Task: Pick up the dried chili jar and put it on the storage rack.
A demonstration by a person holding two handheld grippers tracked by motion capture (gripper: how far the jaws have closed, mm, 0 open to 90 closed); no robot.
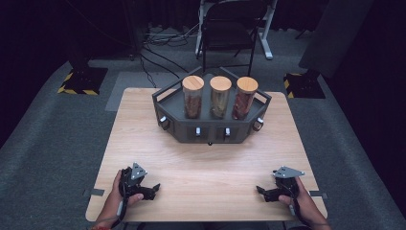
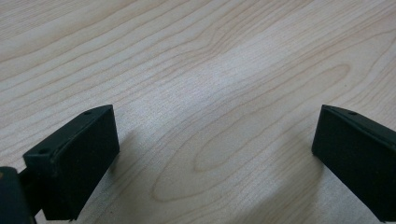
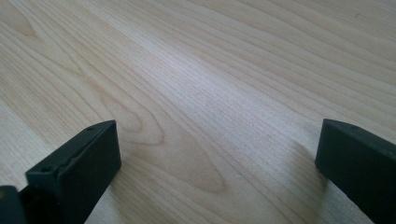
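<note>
Step in hand: likely the very start; nothing gripped, nothing touched, both tools low at the near edge of the table (image 1: pixel 143 143).
Left gripper (image 1: pixel 152 190): held in the person's left hand (image 1: pixel 125 191) near the front left corner, jaws spread wide, nothing between them, pointing inward toward the middle.
Right gripper (image 1: pixel 261 191): held in the right hand (image 1: pixel 294 195) near the front right corner, jaws also spread wide and bare, pointing inward.
Jars: three tall clear jars with round wooden lids, upright in a row on a dark rack (image 1: pixel 210 127) at the far middle of the table, well apart from both grippers; left jar (image 1: pixel 193 97), middle jar (image 1: pixel 220 97), right jar (image 1: pixel 244 98).
Contents: brownish, pale and reddish fillings; too small to identify.
Next move, as a judgement: a forward reach across bare wood, then closing around one jar without knocking its neighbours, which stand just beside each other.
High view: whole layout, rack, jars, a chair (image 1: pixel 229 28) beyond the table.
Left gripper view: wood grain between two black jaws (image 2: pixel 210 154), close above the surface.
Right gripper view: much the same, grain running diagonally between wide black jaws (image 3: pixel 215 158).
</note>
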